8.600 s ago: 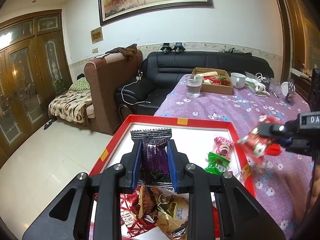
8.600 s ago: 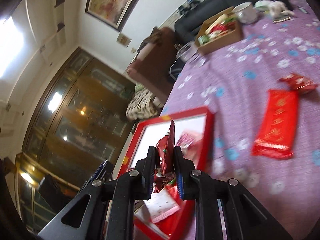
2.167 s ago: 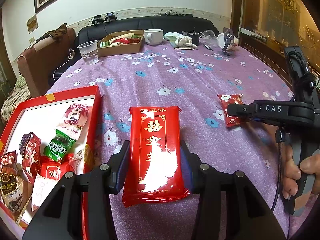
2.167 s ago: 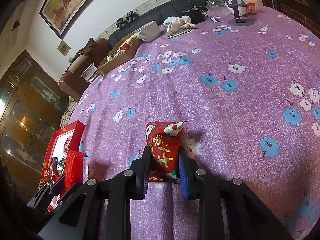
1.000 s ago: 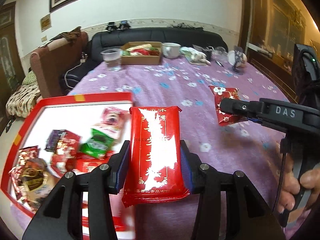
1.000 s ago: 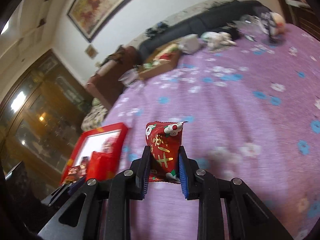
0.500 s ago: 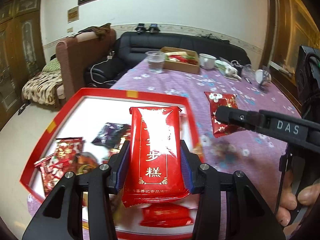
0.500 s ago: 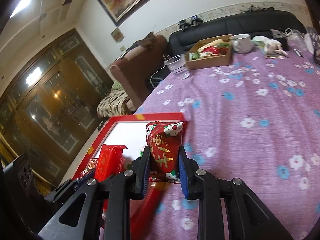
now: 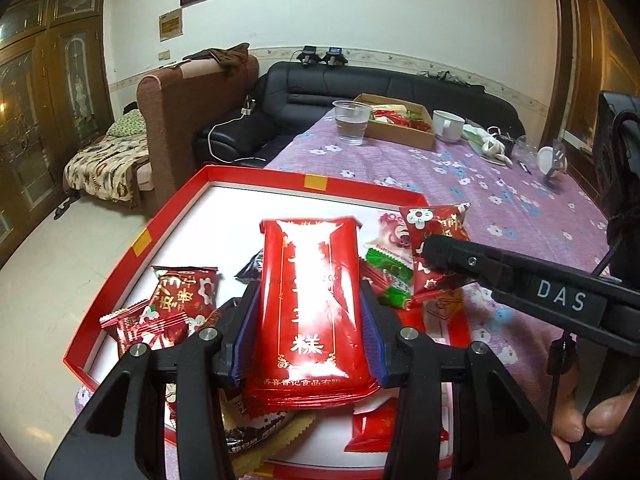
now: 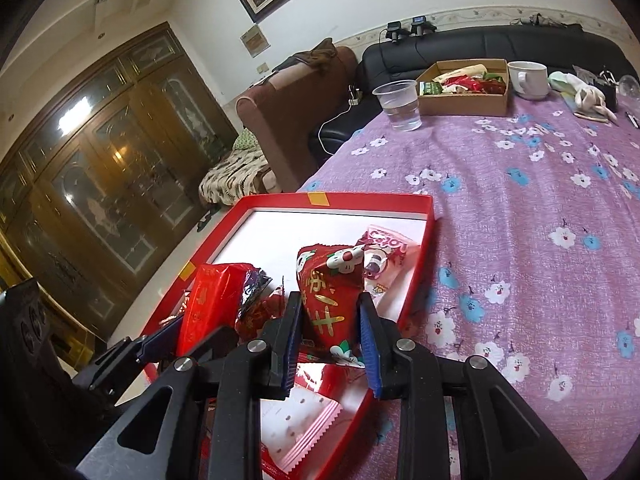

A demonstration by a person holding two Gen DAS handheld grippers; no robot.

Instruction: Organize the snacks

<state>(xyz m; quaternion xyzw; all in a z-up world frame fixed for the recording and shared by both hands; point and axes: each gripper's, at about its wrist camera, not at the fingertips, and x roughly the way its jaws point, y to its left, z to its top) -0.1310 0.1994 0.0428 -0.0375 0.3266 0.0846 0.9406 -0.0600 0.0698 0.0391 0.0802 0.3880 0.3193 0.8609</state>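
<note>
left wrist view: last two packs over the tray

left wrist view shows the left gripper (image 9: 310, 304) pinching a long red pack (image 9: 310, 292) by its sides, held flat above the red tray (image 9: 256, 174). beside it the right gripper (image 9: 430, 250) comes in from the right, clamped on a small red pouch (image 9: 436, 236) with white flowers, over the tray's right side. the right wrist view agrees: the right gripper (image 10: 328, 328) squeezes the pouch (image 10: 330, 300) above the tray (image 10: 360, 200), with the long pack (image 10: 212, 300) off to its left.

the tray already has a heap of snacks: red packs (image 9: 184, 292), a dark one, a green one (image 9: 386, 272), a pink bear one (image 9: 390, 232). the purple cloth (image 10: 540, 208) near the tray looks bare of loose snacks, so i judge the job nearly done. what is left is to let go of these two. the cardboard box (image 10: 464, 100) of snacks at the far end sits by a cup (image 10: 398, 106) and a mug (image 10: 528, 78); whether it counts i cannot tell.

two seconds back both packs were lying on the cloth with the jaws just closing round them, well right of the tray. since then both have been lifted and carried across; half a second ago they were just reaching the rim, and now they hang lower over the pile.
</note>
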